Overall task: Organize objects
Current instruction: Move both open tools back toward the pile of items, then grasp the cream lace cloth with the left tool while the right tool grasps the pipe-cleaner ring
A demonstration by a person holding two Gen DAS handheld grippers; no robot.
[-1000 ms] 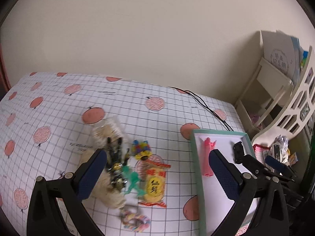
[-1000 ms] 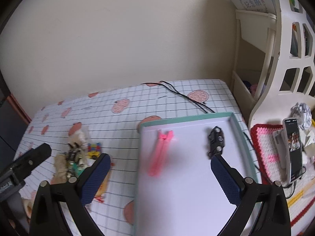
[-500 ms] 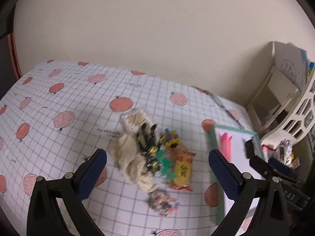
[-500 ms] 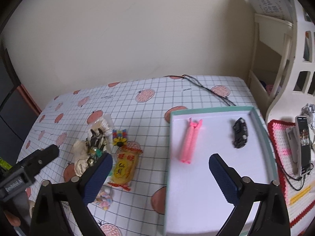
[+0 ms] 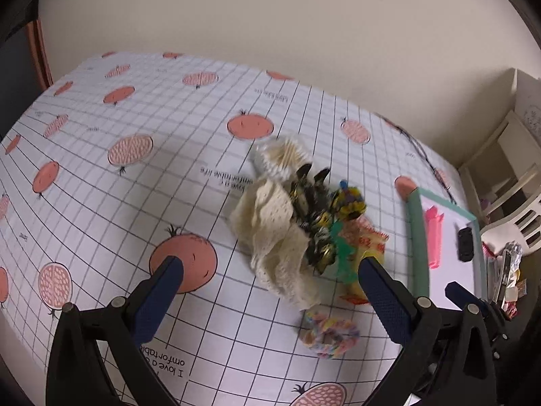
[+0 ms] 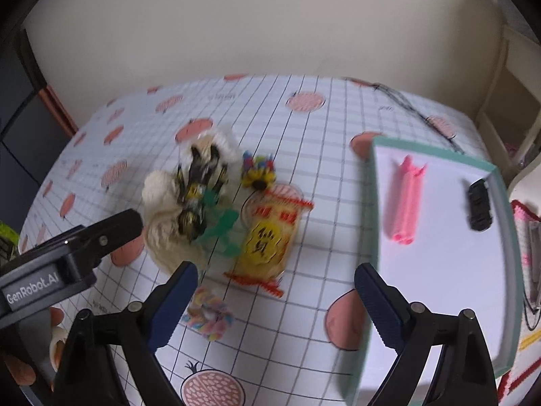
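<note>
A pile lies mid-table: a cream knitted cloth [image 5: 270, 237] [image 6: 162, 233], a black-and-yellow toy [image 5: 312, 223] [image 6: 196, 193], a green figure [image 6: 221, 228], a yellow snack packet [image 6: 268, 240], a colourful small toy [image 6: 258, 171] and a pastel hair tie [image 5: 329, 333] [image 6: 209, 314]. A white tray with a green rim [image 6: 373, 203] [image 5: 416, 237] at the right holds a pink comb-like item [image 6: 407, 199] and a black toy car [image 6: 480, 204]. My left gripper [image 5: 270, 299] is open above the cloth's near edge. My right gripper [image 6: 275, 301] is open above the snack packet's near end.
The table has a grid cloth with orange fruit prints [image 5: 184, 264]. A black cable [image 6: 416, 110] runs at the back right. A white shelf unit [image 5: 507, 182] and a cluttered side surface with a phone [image 5: 507, 264] stand right of the tray.
Both grippers have swung left, from over the tray toward the pile, and come closer to it. Both stay open and empty.
</note>
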